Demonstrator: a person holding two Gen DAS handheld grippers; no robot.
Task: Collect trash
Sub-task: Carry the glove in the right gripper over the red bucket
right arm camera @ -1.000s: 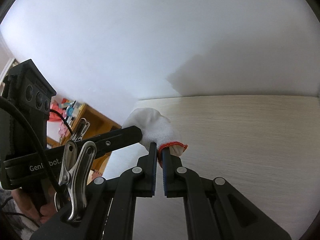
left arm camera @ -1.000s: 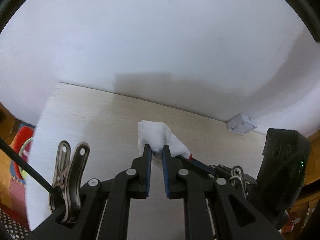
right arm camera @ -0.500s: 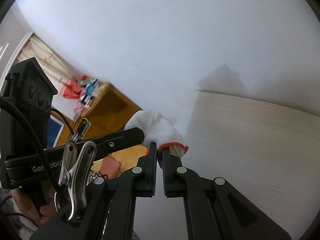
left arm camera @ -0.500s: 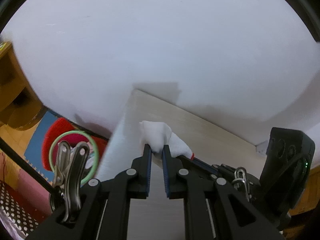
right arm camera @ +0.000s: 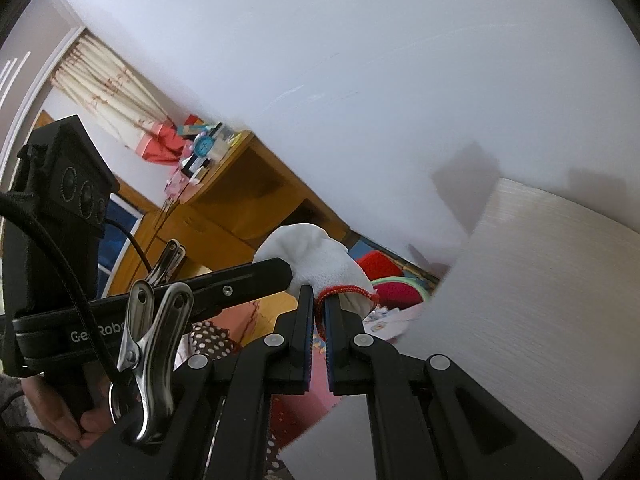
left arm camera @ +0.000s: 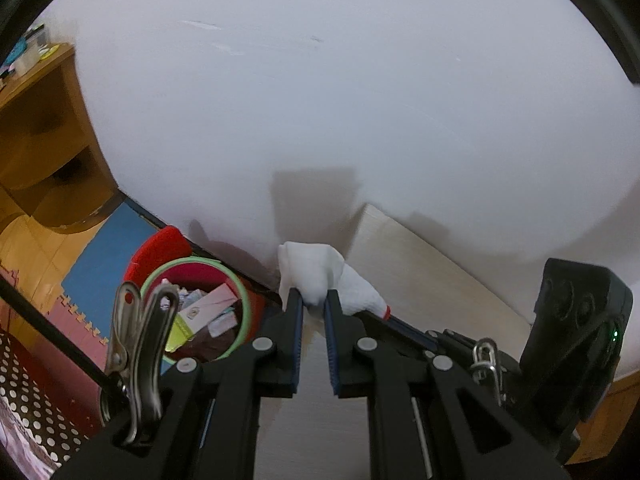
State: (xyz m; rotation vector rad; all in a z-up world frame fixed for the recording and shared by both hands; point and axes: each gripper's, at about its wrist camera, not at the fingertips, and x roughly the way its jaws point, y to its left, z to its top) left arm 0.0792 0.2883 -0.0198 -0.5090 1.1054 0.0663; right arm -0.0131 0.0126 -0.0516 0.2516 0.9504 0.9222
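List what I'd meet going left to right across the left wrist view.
Wooden shelf unit → metal clip → red trash bin → white glove pinched by left gripper → light wood table → right gripper's black camera housing.

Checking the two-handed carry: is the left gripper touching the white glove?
Touching. The left wrist view shows the left gripper pinching the glove between its pads.

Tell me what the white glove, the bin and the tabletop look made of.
Glove: knitted cotton-like fabric, matte, visible weave, red hemmed cuff. Bin: probably plastic, smooth red wall with a green rim. Tabletop: pale wood-grain, matte, likely laminate; fine parallel lines.
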